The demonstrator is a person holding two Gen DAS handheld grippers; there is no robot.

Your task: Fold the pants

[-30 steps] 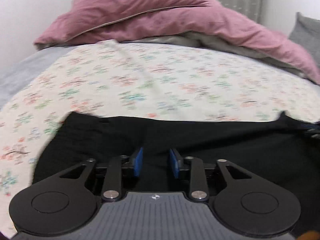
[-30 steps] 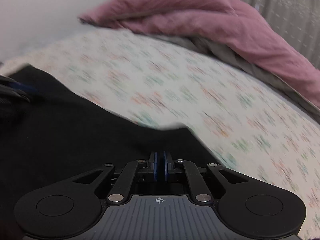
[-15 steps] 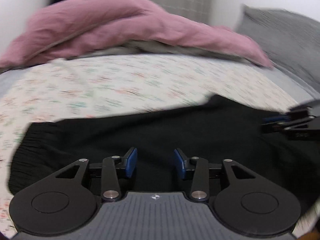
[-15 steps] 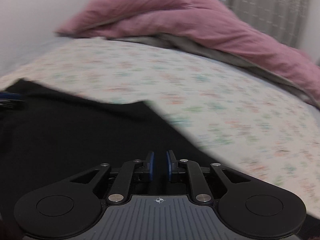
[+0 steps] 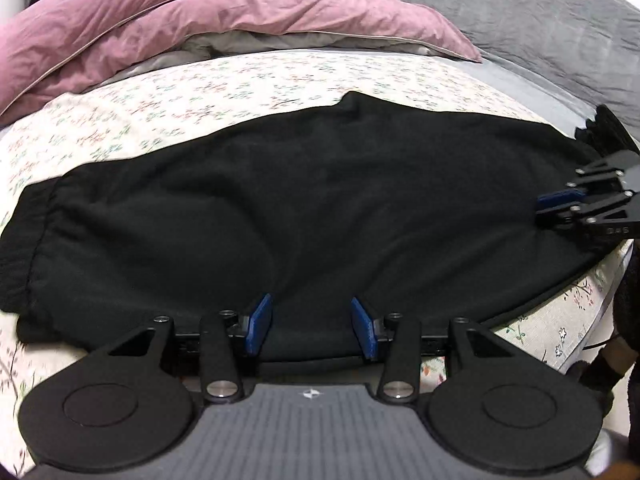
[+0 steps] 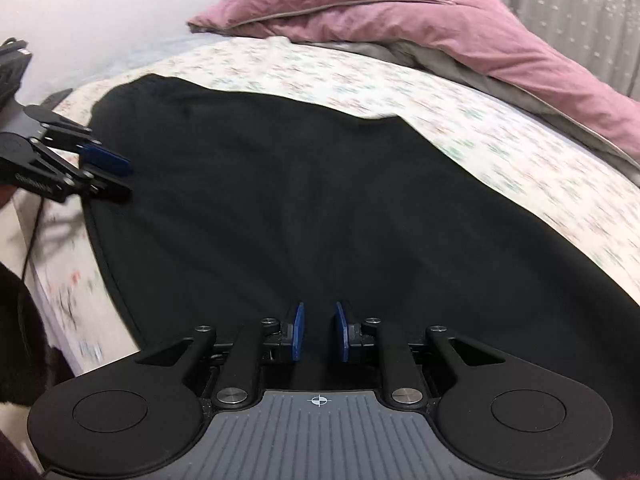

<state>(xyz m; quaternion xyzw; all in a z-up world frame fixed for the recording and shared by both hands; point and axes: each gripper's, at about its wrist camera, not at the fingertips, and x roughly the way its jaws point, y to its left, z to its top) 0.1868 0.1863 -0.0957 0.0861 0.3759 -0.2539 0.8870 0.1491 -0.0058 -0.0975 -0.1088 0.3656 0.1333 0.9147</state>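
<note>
Floral bedsheet [image 5: 248,84] fills my view, with a pink duvet [image 5: 160,16] heaped along the far side and a grey blanket [image 5: 540,12] off to one corner. Spread flat across the sheet are the black pants [image 5: 320,208], lying lengthwise from side to side, folded into one long dark band; a ribbed hem shows at the left end in the left wrist view.

My left gripper [image 5: 311,326] sits low over the near edge of the pants, blue pads well apart, only the flat cloth beneath them and nothing pinched. Those jaws have just been opening, though they are hardly wider now than half a second back.

My right gripper [image 6: 319,331] hovers over the other end of the pants, its pads a narrow gap apart, nothing clamped between them. Its jaws have just been opening too, from nearly touching a second ago.

From the right wrist view I can see the left gripper out at the far left edge of the garment; from the left wrist view, the right one sits at the far right edge.
</note>
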